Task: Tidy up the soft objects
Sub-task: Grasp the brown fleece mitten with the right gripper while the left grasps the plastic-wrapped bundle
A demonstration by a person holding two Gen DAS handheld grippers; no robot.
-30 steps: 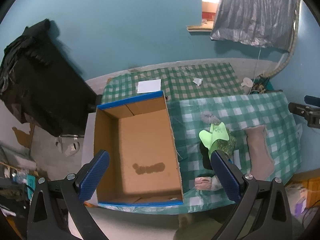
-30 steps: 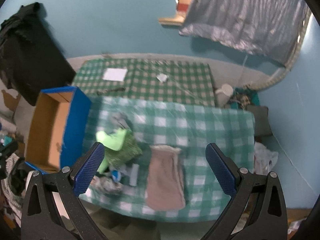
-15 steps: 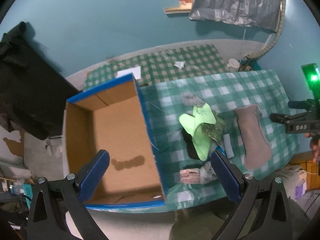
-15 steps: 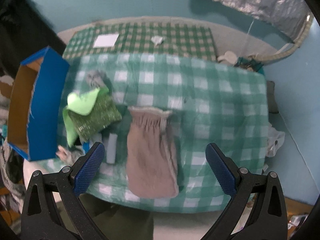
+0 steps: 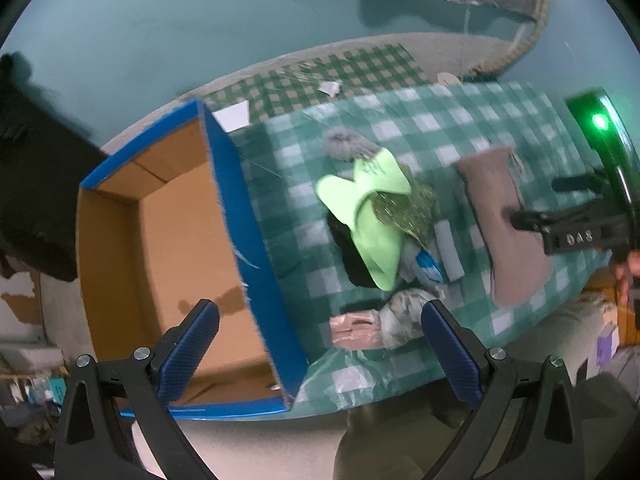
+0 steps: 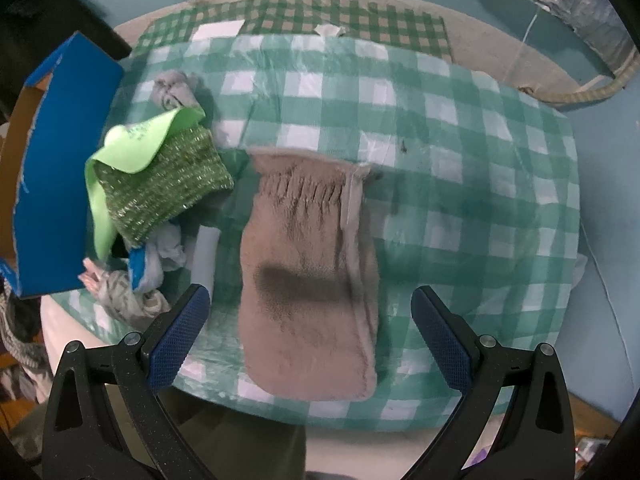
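My right gripper (image 6: 306, 336) is spread wide with nothing in it, hovering over the brown mitt (image 6: 310, 280), which lies flat on the checked tablecloth (image 6: 460, 168) directly ahead, between my fingertips (image 6: 180, 332). Ahead and to my left there's the heap: a light green cloth (image 6: 138, 148) draped over a sparkly green scrubber (image 6: 168, 186), a grey bundle (image 6: 176, 88) just beyond them, a grey rag (image 6: 128, 298) nearest my left finger.

Left gripper (image 5: 320, 352), also released and empty, hangs above the table's near edge. The open cardboard box (image 5: 168, 240) with its blue wall sits ahead under my left finger, nothing visible inside. The pink folded cloth (image 5: 354, 328) and the grey rag are between the fingers, just ahead. The right gripper shows at my far right, over the mitt.
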